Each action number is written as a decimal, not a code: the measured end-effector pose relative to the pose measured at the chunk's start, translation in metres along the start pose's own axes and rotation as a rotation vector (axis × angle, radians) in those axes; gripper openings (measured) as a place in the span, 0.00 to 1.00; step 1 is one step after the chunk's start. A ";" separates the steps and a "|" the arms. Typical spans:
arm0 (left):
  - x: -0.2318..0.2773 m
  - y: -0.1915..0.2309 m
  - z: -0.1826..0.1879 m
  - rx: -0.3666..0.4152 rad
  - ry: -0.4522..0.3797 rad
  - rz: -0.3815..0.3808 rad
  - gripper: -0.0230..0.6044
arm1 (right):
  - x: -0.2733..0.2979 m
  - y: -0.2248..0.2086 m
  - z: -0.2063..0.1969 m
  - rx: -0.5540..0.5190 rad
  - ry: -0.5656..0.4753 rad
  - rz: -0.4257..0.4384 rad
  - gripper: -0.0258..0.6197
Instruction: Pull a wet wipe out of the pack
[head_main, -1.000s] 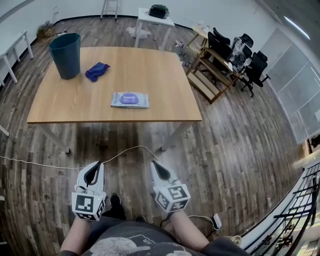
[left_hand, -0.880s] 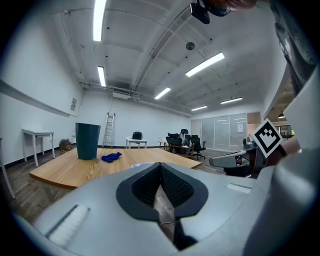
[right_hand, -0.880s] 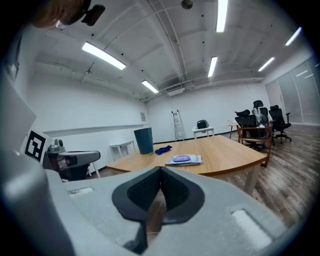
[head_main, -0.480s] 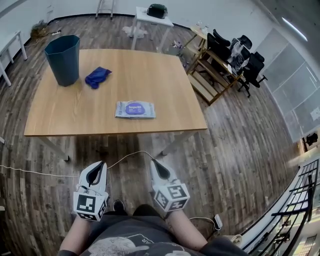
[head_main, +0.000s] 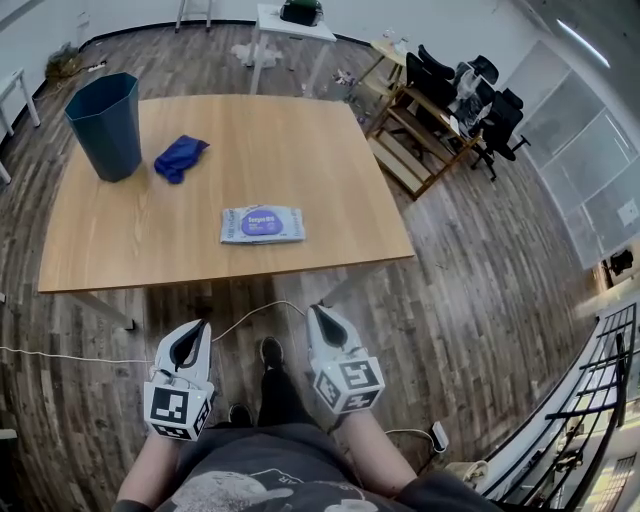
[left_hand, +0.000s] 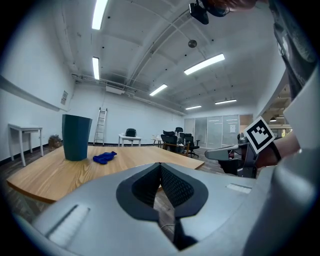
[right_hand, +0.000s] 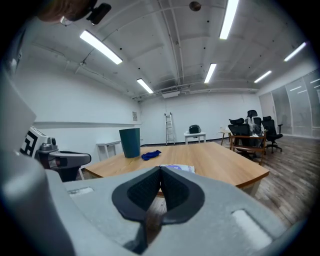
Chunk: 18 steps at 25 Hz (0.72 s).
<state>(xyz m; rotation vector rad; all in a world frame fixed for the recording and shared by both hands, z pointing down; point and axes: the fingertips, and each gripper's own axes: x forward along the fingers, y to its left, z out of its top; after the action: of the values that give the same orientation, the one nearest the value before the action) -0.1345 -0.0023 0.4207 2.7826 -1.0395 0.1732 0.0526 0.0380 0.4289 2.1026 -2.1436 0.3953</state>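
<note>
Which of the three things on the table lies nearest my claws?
The flat white-and-purple wet wipe pack, by the near edge; the crumpled blue cloth and teal bin sit farther back.

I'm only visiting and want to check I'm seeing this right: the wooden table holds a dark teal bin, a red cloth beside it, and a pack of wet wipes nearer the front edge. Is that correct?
Not quite. The cloth beside the dark teal bin is blue, not red; the head view shows it. The rest holds: the pack of wet wipes lies nearer the front edge of the wooden table.

Left claw (head_main: 187, 347) closed, right claw (head_main: 326, 334) closed
</note>
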 end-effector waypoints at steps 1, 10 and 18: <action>0.004 0.002 0.001 0.005 0.001 0.003 0.07 | 0.006 -0.004 0.001 0.000 -0.002 0.001 0.03; 0.056 0.024 0.005 0.038 0.036 0.046 0.07 | 0.080 -0.033 0.015 -0.010 0.005 0.051 0.03; 0.116 0.030 0.007 0.009 0.074 0.065 0.07 | 0.134 -0.067 0.031 -0.010 0.030 0.089 0.03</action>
<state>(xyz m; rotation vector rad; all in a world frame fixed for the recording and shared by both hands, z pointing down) -0.0667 -0.1004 0.4370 2.7293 -1.1150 0.2878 0.1179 -0.0996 0.4412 1.9877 -2.2232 0.4218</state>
